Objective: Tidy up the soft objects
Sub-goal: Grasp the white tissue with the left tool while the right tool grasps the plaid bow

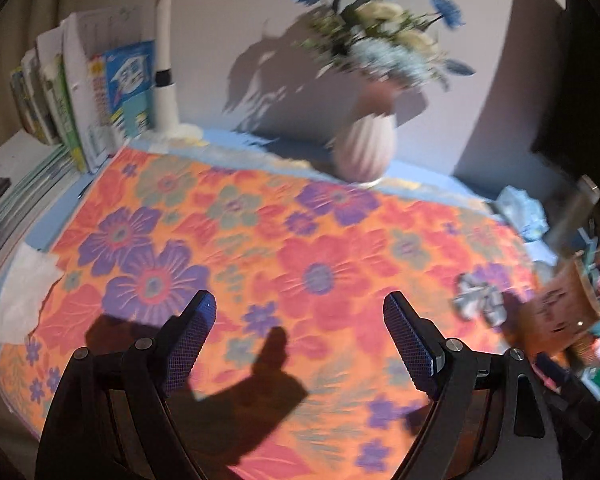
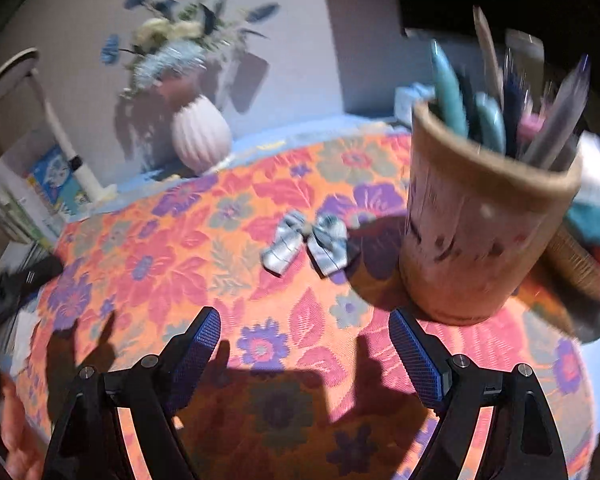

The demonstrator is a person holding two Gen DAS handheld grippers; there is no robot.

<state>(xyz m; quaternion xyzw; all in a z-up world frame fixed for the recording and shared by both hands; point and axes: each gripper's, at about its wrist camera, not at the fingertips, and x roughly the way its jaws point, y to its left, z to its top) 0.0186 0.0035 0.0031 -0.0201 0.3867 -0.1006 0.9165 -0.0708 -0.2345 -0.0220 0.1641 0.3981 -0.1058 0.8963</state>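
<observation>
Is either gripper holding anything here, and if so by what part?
Nothing is held. The left gripper and right gripper are both open and empty above the floral mat; the fabric bow lies untouched.

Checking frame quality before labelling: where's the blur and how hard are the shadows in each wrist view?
Left wrist: vase of flowers and far-right clutter smeared by motion, left tool sharp, hard dark shadow on the floral cloth. Right wrist: pen cup and bow blurred, right tool crisp, hard shadows beneath.

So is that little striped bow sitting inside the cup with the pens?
No, the striped bow lies flat on the flowered cloth, to the left of the pen cup and outside it.
</observation>
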